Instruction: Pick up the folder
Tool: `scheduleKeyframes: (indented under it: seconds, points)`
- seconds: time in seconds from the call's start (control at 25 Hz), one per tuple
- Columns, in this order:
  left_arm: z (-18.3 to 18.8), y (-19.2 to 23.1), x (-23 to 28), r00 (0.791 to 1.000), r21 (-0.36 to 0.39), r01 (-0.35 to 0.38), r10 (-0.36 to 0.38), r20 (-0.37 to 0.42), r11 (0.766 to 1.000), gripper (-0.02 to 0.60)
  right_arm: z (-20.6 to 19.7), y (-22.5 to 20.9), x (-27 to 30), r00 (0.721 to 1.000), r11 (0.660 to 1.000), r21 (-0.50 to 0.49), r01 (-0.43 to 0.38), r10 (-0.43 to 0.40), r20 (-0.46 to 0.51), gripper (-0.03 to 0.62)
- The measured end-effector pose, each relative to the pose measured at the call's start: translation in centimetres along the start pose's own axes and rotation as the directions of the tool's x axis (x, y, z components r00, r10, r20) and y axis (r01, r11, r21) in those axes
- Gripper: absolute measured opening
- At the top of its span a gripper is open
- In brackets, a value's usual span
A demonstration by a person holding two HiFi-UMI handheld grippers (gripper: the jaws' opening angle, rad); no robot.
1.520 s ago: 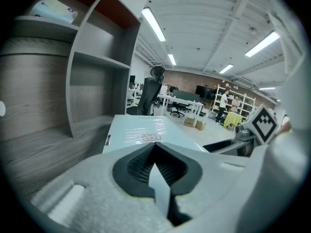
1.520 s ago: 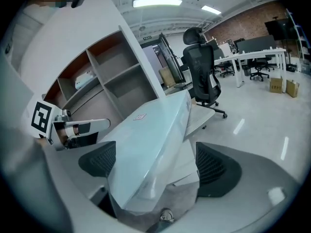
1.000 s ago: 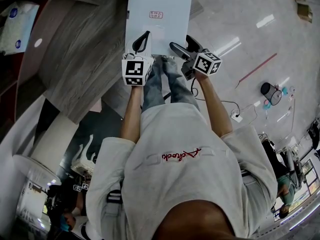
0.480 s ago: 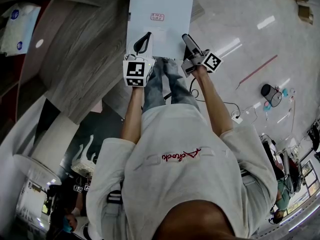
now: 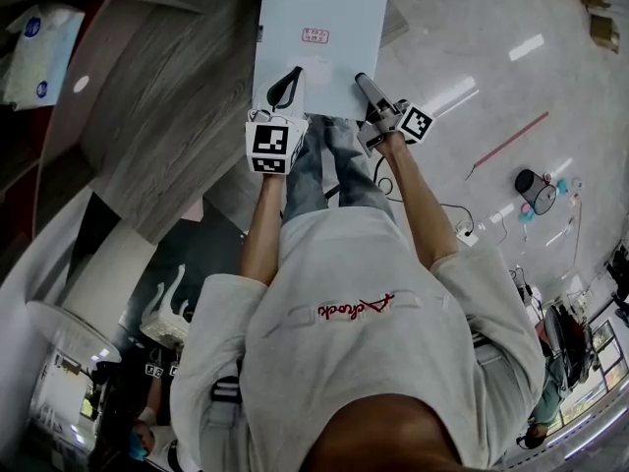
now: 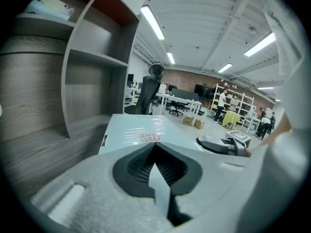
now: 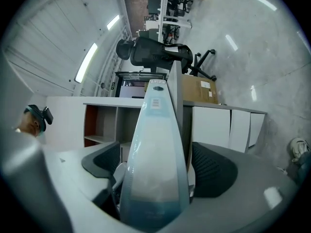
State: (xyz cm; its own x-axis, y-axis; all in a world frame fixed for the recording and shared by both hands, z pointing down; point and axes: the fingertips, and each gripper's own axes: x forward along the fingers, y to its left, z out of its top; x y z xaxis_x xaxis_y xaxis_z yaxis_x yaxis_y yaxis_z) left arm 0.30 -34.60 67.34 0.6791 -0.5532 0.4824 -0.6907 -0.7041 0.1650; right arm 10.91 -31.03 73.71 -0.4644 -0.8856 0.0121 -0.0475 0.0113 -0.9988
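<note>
The pale blue folder (image 5: 319, 18), wrapped in shiny film and bearing a small red stamp (image 5: 315, 35), lies flat just to the right of the wood-grain shelf unit (image 5: 167, 87). Its left margin overlaps the unit's grey top and the rest reaches out over the glossy floor (image 5: 472, 47); whether it rests on the unit cannot be told. The left gripper (image 5: 284, 87) is at the folder's near edge, on the side toward the shelf unit. Its dark ribbed pads (image 6: 138, 169) are drawn together with a thin sliver of the folder pinched between them. The right gripper (image 5: 369, 91) sits at the near corner away from the shelf unit, rolled onto its side. In its own view the folder stands edge-on between its jaws, with a gap to each black pad (image 7: 214, 171); the jaws are wide and closing, not yet pressing. A pale packet (image 5: 37, 52) lies on the shelf unit's far side, and a black office chair (image 7: 155, 52) stands beyond the unit.
</note>
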Motion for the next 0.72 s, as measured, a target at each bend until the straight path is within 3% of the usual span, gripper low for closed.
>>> scheduleKeyframes:
  seconds: [0.2,0.36,0.72]
  points:
    - [-0.1,0.0,-0.1,1.0,0.006,0.0,0.0,-0.004,1.0,-0.002,-1.2,0.1,0.7,0.998,0.999,0.004,-0.032,0.033,-0.058,0.414]
    - [0.0,-0.1,-0.2,1.0,-0.001,-0.004,0.004,-0.007,1.0,-0.002,-1.5,0.3,0.6,0.997,0.999,0.011,-0.049,0.049,-0.066,0.307]
    - [-0.1,0.1,-0.4,1.0,0.002,-0.001,0.001,0.0,1.0,-0.002,-1.6,0.0,0.6,0.996,0.999,0.01,-0.046,0.046,-0.07,0.295]
